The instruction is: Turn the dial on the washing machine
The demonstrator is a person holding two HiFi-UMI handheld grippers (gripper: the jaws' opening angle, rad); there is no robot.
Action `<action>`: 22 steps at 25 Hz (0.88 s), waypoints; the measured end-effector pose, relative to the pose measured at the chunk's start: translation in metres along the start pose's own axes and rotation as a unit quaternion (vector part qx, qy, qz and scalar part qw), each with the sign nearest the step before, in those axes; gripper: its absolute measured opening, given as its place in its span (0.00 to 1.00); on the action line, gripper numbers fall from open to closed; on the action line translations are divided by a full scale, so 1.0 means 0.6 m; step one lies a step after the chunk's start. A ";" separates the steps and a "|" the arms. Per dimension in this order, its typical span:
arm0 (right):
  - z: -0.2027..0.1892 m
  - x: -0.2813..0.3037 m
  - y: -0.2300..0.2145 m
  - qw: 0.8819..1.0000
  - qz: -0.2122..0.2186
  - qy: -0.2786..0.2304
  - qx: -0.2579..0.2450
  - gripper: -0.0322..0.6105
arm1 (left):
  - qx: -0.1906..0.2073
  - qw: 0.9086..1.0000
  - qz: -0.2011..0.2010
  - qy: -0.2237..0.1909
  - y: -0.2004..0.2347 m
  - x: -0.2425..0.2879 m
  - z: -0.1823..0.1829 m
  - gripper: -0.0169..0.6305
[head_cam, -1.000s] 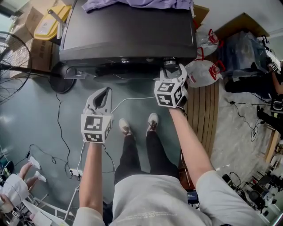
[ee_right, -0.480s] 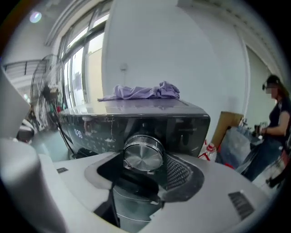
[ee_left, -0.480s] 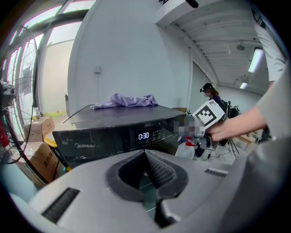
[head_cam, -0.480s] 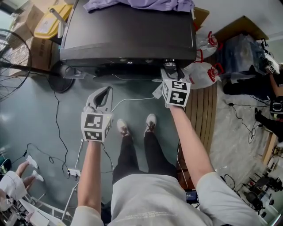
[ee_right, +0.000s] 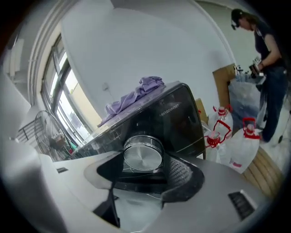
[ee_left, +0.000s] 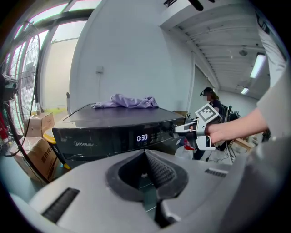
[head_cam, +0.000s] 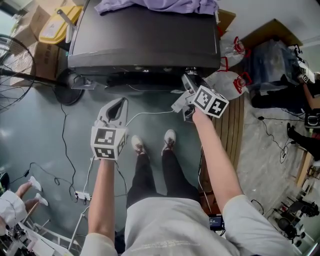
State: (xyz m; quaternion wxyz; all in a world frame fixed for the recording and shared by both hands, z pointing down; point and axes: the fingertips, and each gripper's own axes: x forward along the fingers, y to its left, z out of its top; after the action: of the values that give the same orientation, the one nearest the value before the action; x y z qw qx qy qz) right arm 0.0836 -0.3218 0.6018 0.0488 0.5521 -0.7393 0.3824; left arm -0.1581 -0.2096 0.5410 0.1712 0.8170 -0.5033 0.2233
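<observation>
Right gripper (ee_right: pixel 145 170) jaws wide apart and clamped on the dial (ee_right: pixel 142 155): brushed silver face sits square between the pads, ribbed right pad (ee_right: pixel 181 172) against its rim. Dial sits at the right end of the washing machine (head_cam: pixel 145 35) front panel, below the lid edge. In the head view the right gripper's marker cube (head_cam: pixel 211 102) is tilted, one corner pointing down. Left gripper (ee_left: pixel 145 154) jaws together at the tips, nothing between them; it hangs off the machine front, well apart from the panel, aimed at the display (ee_left: pixel 142 137) reading 0:30. Purple cloth (head_cam: pixel 155 5) lies bunched on the lid toward the back. White cable (head_cam: pixel 150 114) runs over the floor between the two grippers. Clear jugs with red caps (head_cam: pixel 227 80) stand just beside the machine's right side, on a slatted wooden pallet (head_cam: pixel 230 130). Left of the machine: fan (head_cam: pixel 15 65) and cardboard boxes (head_cam: pixel 45 55). Another person (ee_right: pixel 268 68) stands further right, past the jugs.
</observation>
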 end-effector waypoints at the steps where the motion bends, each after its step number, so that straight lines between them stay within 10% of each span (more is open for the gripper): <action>1: 0.000 -0.001 0.000 1.000 0.006 -0.001 0.021 0.49 | -0.004 1.000 0.000 0.000 0.000 -0.001 -0.001 0.05; 14: -0.005 0.000 -0.007 0.940 0.141 -0.007 0.311 0.49 | -0.068 0.998 -0.005 -0.008 0.006 -0.011 -0.015 0.05; 22: -0.006 -0.001 0.008 0.968 0.124 0.001 0.219 0.50 | -0.068 0.998 -0.006 -0.010 0.007 -0.010 -0.010 0.05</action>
State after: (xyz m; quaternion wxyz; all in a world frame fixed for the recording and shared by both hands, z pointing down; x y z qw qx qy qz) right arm 0.0782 -0.3185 0.6015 -0.1203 0.4524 -0.7002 0.5391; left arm -0.1656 -0.2040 0.5433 0.2227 0.8088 -0.5137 0.1798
